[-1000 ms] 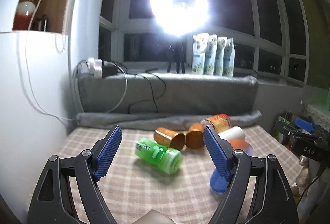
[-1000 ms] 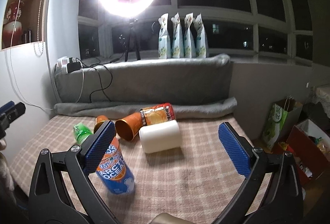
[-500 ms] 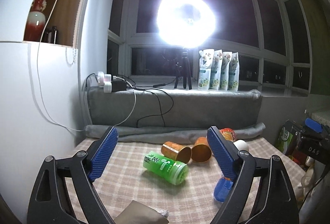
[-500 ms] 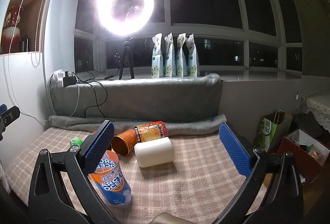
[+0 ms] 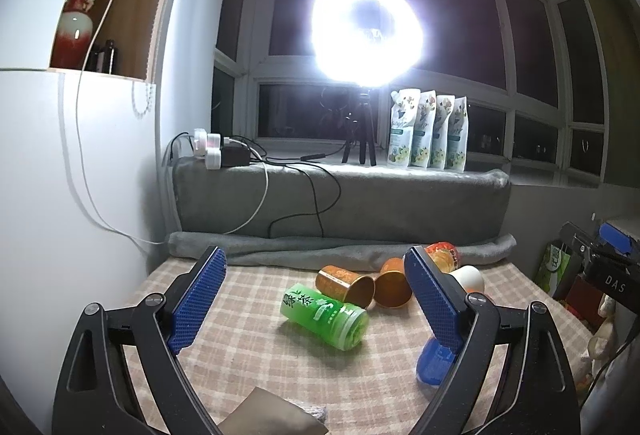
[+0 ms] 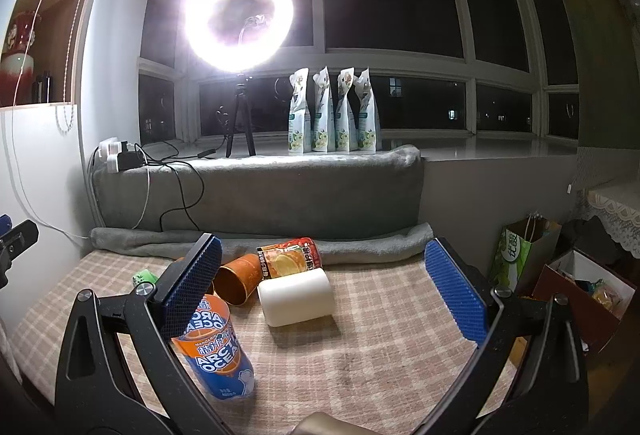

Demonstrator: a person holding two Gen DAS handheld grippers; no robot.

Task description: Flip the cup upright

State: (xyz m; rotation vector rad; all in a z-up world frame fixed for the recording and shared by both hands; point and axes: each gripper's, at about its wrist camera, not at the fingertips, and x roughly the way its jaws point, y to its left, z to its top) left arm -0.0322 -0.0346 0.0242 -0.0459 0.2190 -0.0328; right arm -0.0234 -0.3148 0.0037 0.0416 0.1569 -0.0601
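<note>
Several cups lie on the checked tablecloth [image 5: 248, 347]. A green cup [image 5: 324, 311] lies on its side between my open left gripper [image 5: 316, 299] fingers, farther off. Two copper cups [image 5: 346, 281] lie behind it. A white cup [image 6: 296, 297] lies on its side ahead of my open right gripper [image 6: 332, 295]. An orange-and-blue Arctic Ocean cup [image 6: 216, 351] stands mouth down by the right gripper's left finger [image 6: 192, 287]; it shows partly behind a finger in the left wrist view [image 5: 434, 363]. A red-orange printed cup [image 6: 290, 259] lies behind the white one.
A rolled grey blanket [image 6: 360, 243] and grey cushion [image 6: 280, 195] border the table's far edge. A white wall [image 5: 60, 215] stands at left. Bags and boxes [image 6: 560, 275] sit on the floor to the right. A ring light [image 5: 366, 35] glares from the windowsill.
Both grippers have drawn back and tilted up, so the cups sit lower and smaller in view. Both stay open; no cup has moved.
</note>
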